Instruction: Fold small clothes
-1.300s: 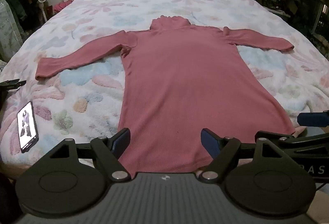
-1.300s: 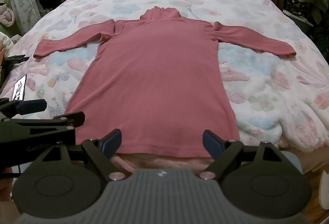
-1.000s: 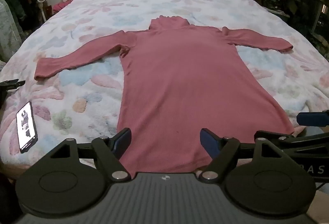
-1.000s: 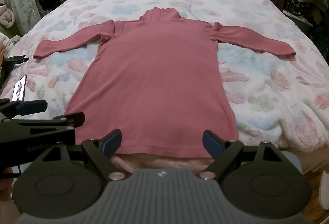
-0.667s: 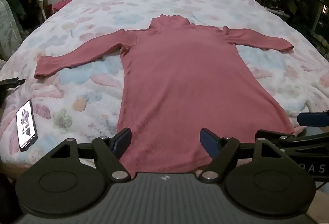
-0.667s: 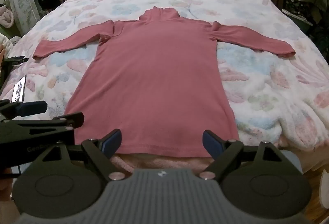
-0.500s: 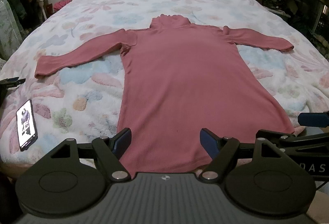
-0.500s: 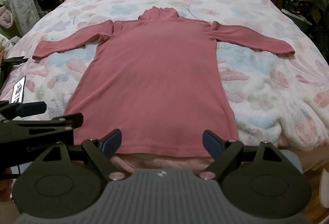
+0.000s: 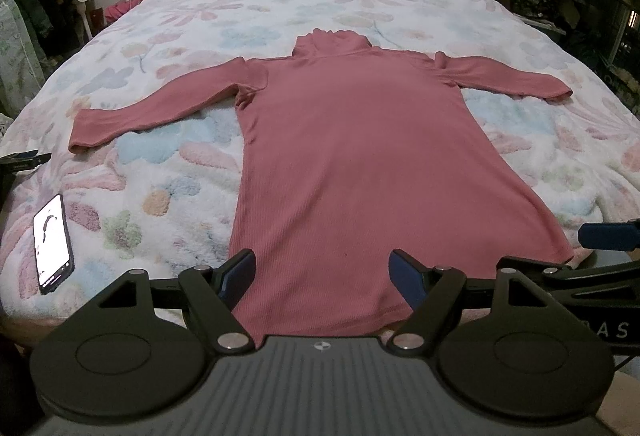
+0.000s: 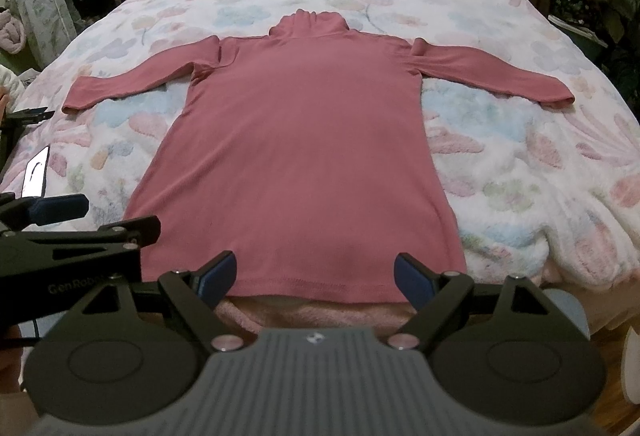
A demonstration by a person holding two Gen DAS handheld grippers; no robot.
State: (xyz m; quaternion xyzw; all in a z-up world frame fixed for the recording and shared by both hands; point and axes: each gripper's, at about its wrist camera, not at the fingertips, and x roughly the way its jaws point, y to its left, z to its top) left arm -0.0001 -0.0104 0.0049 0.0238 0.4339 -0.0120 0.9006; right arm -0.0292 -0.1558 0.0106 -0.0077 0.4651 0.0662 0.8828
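A pink long-sleeved turtleneck dress [image 9: 368,172] lies flat on the flowered bedspread [image 9: 168,204], both sleeves spread out, hem nearest the edge. The left gripper [image 9: 322,272] and right gripper [image 10: 316,274] hover just short of the hem, each spread wide and holding nothing. No fold looks begun. The likely trouble: jaws biting the fluffy cover along with the thin knit, or catching one layer only, so the fold drags crooked. A phone [image 9: 54,244] lies near the left edge
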